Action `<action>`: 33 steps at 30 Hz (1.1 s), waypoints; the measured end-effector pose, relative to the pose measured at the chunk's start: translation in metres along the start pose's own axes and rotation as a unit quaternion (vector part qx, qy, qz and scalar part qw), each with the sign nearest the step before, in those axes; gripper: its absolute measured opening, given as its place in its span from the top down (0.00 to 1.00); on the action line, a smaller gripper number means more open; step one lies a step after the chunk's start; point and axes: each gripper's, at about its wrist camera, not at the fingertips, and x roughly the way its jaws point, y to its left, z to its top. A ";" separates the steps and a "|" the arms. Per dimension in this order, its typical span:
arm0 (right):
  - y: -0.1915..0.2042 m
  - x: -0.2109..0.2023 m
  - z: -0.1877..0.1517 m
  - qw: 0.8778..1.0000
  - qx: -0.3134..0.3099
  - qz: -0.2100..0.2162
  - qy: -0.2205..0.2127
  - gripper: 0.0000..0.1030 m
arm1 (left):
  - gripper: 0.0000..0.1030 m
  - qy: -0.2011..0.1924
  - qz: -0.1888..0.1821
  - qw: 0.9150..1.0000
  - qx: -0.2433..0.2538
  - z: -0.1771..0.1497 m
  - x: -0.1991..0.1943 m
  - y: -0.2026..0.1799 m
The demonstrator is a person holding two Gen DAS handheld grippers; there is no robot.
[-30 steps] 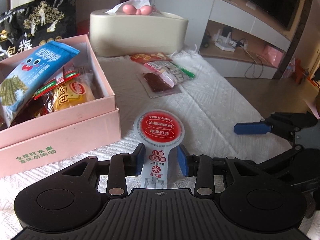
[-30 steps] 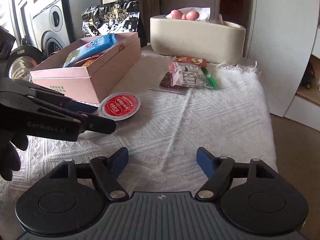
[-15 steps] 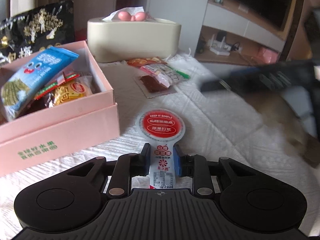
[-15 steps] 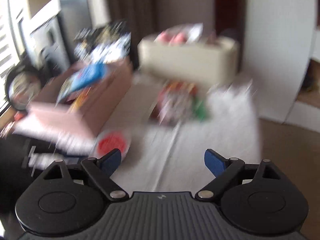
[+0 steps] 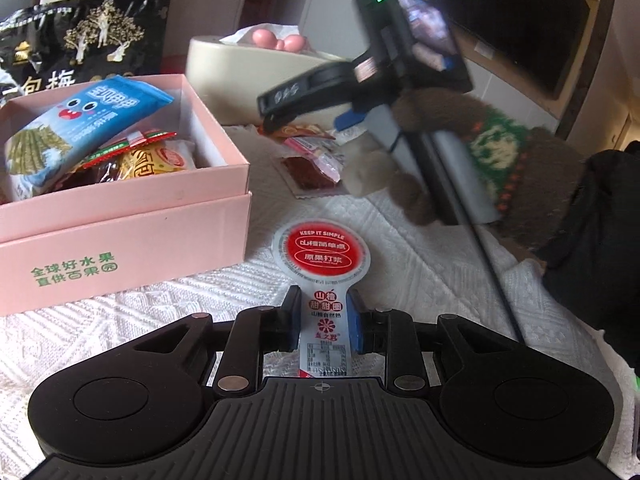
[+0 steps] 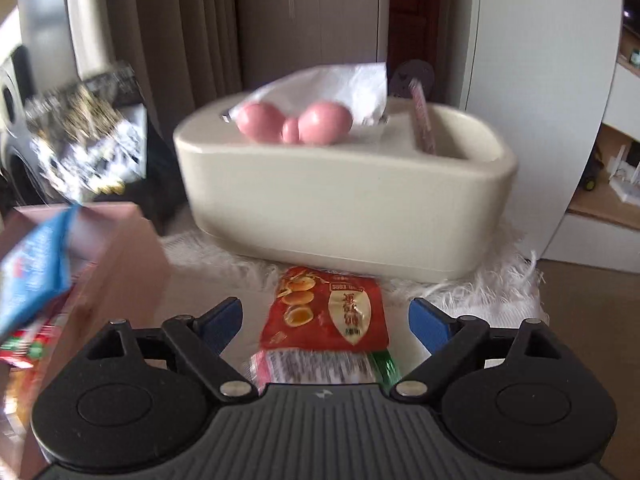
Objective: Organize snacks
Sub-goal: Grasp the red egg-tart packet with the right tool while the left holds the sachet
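Observation:
A paddle-shaped snack with a round red lid (image 5: 322, 256) lies on the white cloth just right of the pink box (image 5: 120, 216). My left gripper (image 5: 323, 312) is shut on its narrow printed stem. The box holds a blue packet (image 5: 80, 120) and several other snacks. My right gripper (image 6: 326, 320) hovers over a small pile of packets, its wide jaws closing. A red packet (image 6: 328, 308) lies between and below its blue pads (image 6: 430, 322), apart from them. In the left wrist view that gripper hangs over the pile (image 5: 312, 160).
A cream tissue box (image 6: 344, 208) with pink balls on top stands right behind the pile. A black snack bag (image 5: 80, 44) leans behind the pink box. A person's knitted sleeve (image 5: 500, 152) crosses the right of the table. The cloth's fringed edge (image 6: 500, 280) runs behind the pile.
My left gripper closed on the red-lidded snack's stem. My right gripper swept from the near right of the table forward to the packet pile by the tissue box.

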 end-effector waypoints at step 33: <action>0.016 -0.234 -0.078 0.987 -0.086 0.120 -0.067 0.31 | 0.73 -0.079 0.044 0.996 -0.022 -0.006 -0.131 -0.008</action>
